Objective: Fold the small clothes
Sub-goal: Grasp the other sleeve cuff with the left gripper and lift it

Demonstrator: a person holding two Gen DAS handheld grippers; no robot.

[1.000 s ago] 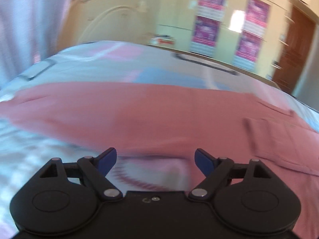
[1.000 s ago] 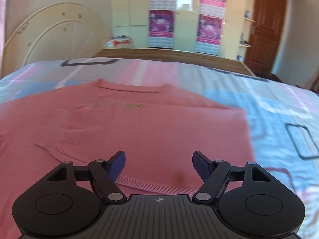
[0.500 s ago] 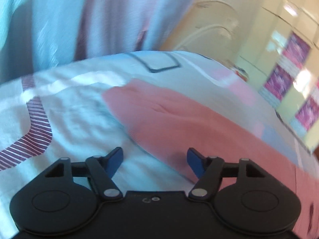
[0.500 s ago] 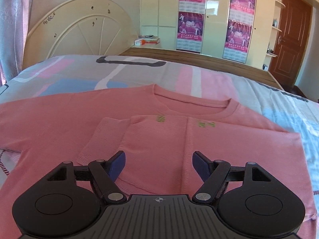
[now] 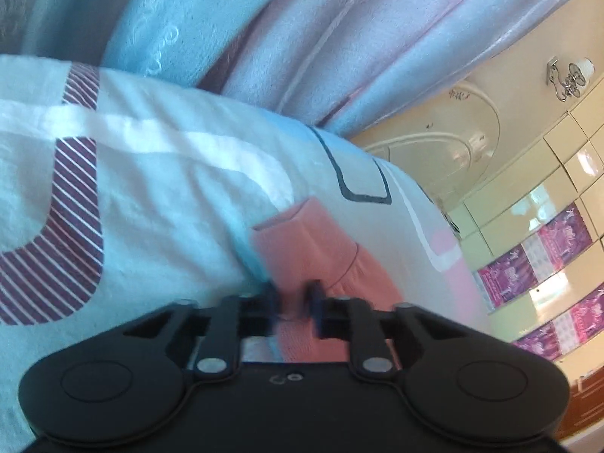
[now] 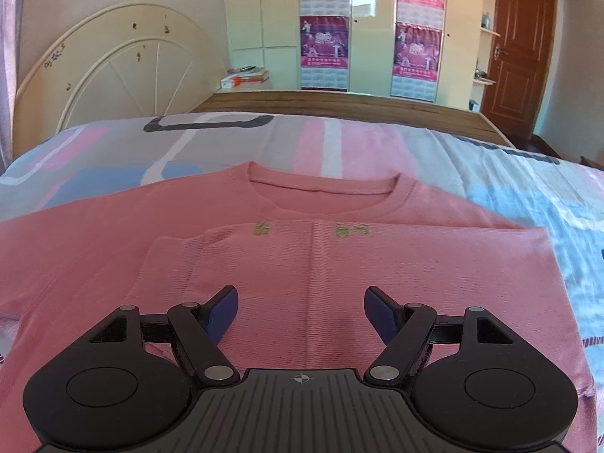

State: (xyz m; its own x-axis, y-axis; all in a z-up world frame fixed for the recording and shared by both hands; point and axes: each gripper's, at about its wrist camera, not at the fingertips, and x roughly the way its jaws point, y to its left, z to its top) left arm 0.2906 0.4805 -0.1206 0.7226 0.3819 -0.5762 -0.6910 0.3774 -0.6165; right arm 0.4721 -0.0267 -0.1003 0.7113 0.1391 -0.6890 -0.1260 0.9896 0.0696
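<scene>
One pink sweater (image 6: 339, 264) lies flat mid-frame on the bed (image 6: 509, 188), w/ green chest marks too small for me to read. Four purple posters (image 6: 324, 43) up top on the cupboards, text unreadable. My left gripper (image 5: 294, 298) has just been closing and is clamped on the sweater's sleeve end (image 5: 302, 241), lower centre. Right gripper (image 6: 301, 305) hangs apart over the sweater, holding nothing.

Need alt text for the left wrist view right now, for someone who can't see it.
The left hand-held gripper has just closed its jaws on the end of a pink sleeve lying on a patterned bedsheet. Curtains hang beyond the bed.
</scene>
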